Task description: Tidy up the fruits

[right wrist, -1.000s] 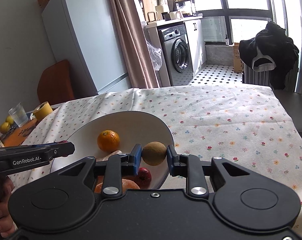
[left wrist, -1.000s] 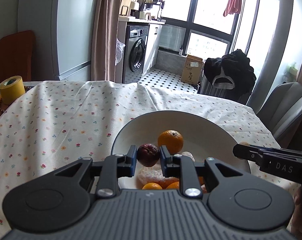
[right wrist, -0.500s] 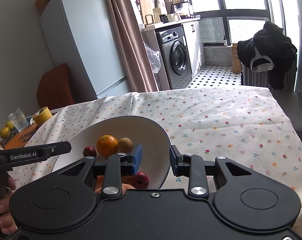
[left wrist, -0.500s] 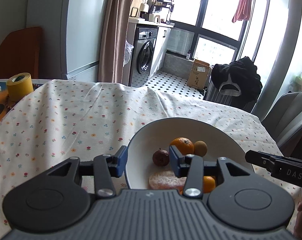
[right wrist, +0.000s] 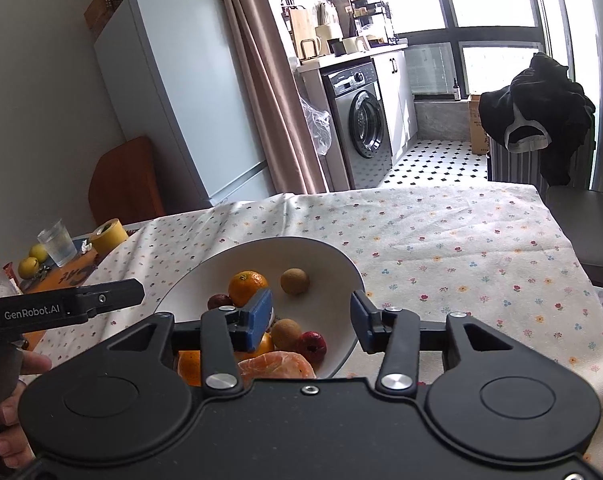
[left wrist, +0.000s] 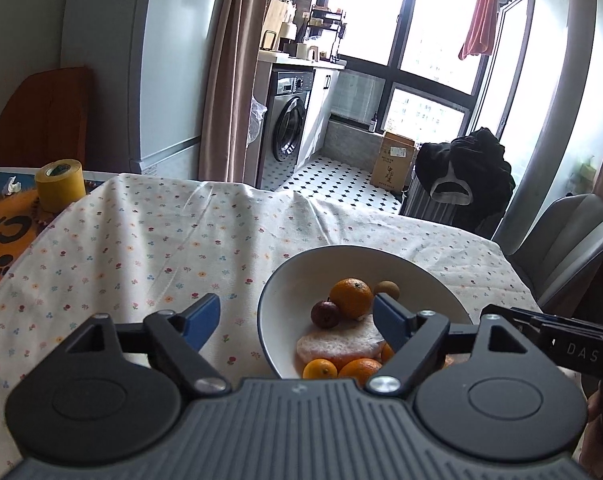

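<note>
A white bowl (left wrist: 301, 280) (right wrist: 325, 304) sits on the flowered tablecloth and holds the fruit. Inside lie an orange (left wrist: 351, 297) (right wrist: 247, 287), a dark red fruit (left wrist: 324, 313) (right wrist: 219, 302), a brown kiwi (left wrist: 386, 289) (right wrist: 295, 280), a peeled citrus (left wrist: 339, 344) (right wrist: 277, 365), small oranges (left wrist: 319, 369), a second kiwi (right wrist: 285, 333) and a red fruit (right wrist: 311, 343). My left gripper (left wrist: 297, 320) stands open and empty at the bowl's near left rim. My right gripper (right wrist: 311, 318) is open and empty over the bowl's near right side.
A yellow tape roll (left wrist: 60, 185) (right wrist: 108, 236), a glass (right wrist: 57, 242) and two yellow fruits (right wrist: 33, 260) sit on an orange mat at the table's left end. A grey chair (left wrist: 573, 240) stands right of the table. A hand (right wrist: 5, 392) holds the left gripper.
Both grippers have opened and let go: the dark red fruit and the kiwi now lie in the bowl. Both grippers have pulled back and their jaws have spread wider.
</note>
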`<state>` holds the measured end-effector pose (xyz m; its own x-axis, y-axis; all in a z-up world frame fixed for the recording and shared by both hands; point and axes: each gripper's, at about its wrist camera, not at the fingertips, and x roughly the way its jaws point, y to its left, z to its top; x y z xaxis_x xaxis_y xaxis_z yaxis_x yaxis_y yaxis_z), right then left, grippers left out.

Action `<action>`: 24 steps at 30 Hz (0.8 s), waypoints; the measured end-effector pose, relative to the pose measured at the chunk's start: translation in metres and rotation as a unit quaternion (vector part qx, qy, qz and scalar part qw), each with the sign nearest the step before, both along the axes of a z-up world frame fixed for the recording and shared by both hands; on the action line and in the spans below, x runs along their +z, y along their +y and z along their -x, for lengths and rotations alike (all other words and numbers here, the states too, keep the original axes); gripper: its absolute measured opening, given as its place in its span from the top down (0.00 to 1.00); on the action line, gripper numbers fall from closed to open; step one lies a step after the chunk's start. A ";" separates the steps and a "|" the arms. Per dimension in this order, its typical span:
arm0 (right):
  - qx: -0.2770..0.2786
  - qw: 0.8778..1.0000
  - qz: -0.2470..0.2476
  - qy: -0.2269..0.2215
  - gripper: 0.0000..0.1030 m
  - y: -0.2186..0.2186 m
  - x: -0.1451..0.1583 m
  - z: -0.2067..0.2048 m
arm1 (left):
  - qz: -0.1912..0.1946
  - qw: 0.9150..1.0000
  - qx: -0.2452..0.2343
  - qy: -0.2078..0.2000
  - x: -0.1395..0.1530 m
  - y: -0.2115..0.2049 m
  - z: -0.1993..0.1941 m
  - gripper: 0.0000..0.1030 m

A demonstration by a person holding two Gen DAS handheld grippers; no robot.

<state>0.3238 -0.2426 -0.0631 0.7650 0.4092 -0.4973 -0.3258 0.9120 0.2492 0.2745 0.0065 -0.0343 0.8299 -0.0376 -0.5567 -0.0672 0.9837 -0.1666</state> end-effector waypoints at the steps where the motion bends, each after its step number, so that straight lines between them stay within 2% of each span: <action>1: 0.000 1.000 0.001 -0.002 0.52 0.000 0.001 0.003 | 0.000 1.000 0.001 0.000 0.001 0.000 0.002 0.19; 7: 0.002 1.000 -0.002 -0.011 0.42 -0.002 0.010 0.017 | -0.007 1.000 0.002 -0.005 0.009 -0.001 0.018 0.12; 16: 0.003 1.000 -0.004 -0.022 0.14 -0.006 0.021 0.043 | -0.010 1.000 0.000 -0.012 0.021 -0.003 0.045 0.06; 18: 0.003 1.000 -0.004 -0.027 0.05 -0.007 0.024 0.050 | -0.011 1.000 0.000 -0.013 0.023 -0.004 0.051 0.05; 20: 0.002 1.000 -0.009 -0.029 0.00 -0.009 0.027 0.056 | -0.012 1.000 0.004 -0.013 0.026 -0.005 0.057 0.03; 24: -0.001 1.000 -0.012 -0.024 0.00 -0.013 0.032 0.066 | -0.005 1.000 0.003 -0.013 0.033 -0.004 0.070 0.01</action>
<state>0.2582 -0.2557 -0.0308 0.7887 0.4180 -0.4507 -0.3353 0.9071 0.2545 0.2044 0.0023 -0.0011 0.8439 -0.0260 -0.5358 -0.0700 0.9850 -0.1580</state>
